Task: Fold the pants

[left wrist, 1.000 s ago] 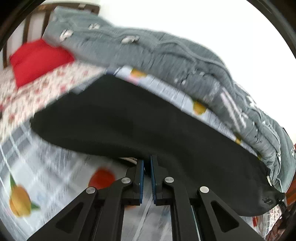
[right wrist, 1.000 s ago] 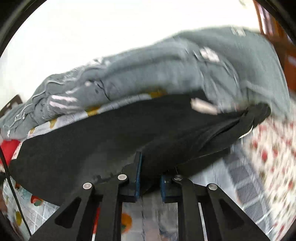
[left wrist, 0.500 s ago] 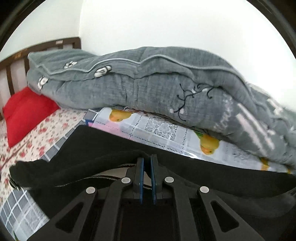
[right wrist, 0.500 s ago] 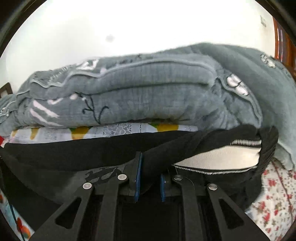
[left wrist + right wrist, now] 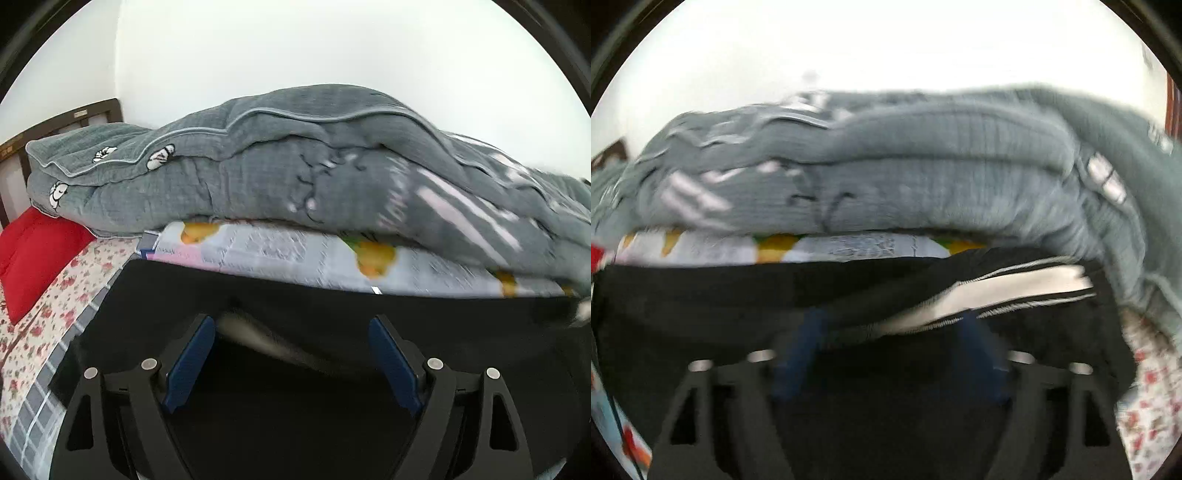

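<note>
Black pants [image 5: 332, 306] lie folded lengthwise on the bed, filling the lower part of the left wrist view. My left gripper [image 5: 291, 332] is open, its blue pads spread wide just above the black cloth, holding nothing. In the right wrist view the pants [image 5: 701, 295] show their waistband with a white lining [image 5: 1008, 291] at the right. My right gripper [image 5: 894, 332] is also open over the cloth, blurred by motion, with the waistband edge lying between its pads.
A rolled grey quilt [image 5: 314, 166] lies along the wall behind the pants and also shows in the right wrist view [image 5: 905, 177]. A fruit-print sheet [image 5: 295, 254] is under it. A red pillow [image 5: 33, 254] and floral bedsheet [image 5: 44, 314] are at left.
Both grippers carried the pants edge over and down onto the bed, then opened and let go of the cloth. The pants now lie folded under them.
</note>
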The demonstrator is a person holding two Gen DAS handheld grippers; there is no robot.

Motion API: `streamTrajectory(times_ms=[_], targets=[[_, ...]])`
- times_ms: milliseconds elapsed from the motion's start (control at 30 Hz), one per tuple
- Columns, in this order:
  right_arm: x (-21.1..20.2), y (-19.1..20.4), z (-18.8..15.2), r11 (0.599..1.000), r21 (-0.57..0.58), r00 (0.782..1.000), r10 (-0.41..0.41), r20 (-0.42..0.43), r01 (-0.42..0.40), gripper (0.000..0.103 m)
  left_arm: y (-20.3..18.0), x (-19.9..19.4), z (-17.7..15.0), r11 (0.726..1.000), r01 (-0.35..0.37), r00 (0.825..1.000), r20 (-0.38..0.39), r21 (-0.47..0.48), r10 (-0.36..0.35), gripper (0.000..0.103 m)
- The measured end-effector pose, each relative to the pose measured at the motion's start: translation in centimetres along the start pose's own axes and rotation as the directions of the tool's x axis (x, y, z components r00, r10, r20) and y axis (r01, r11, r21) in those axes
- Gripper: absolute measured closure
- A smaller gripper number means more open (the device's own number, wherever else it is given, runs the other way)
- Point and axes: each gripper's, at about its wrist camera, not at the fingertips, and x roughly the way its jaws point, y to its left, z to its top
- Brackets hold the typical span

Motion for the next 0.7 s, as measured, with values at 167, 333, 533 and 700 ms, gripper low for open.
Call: streamTrajectory(times_ms=[167,333,533,700], targets=[[-6.6,1.0,-4.6,0.998,-0.055,0.999,-0.027,0.030,0.028,0.019,1.2,-3.7,-5.3,0.986,0.142,0.979,-0.134,-0.088,-0.153,0.018],[-8.9,-2.5,-10.2,0.997,0.074,0.998,-0.018,-0.056,0.022,0.018,4.9,-6.0,-10.7,0.954,0.192,0.955,-0.177,-0.232,-0.236,0.018],[-5.5,-5.6,-13.6,0.976,0.219,0.972,0.062,-0.228,-0.011,0.018,7.8,-3.9,-12.4,0.911,0.193,0.931,-0.227,-0.363,-0.288,0.019],[-2.7,-5.0,-11.5,0.964,0.262,0.964,0.104,-0.244,-0.038,0.024,7.6,-0.5,-10.1,0.877,0.186,0.918,-0.240,-0.443,-0.316,0.020]])
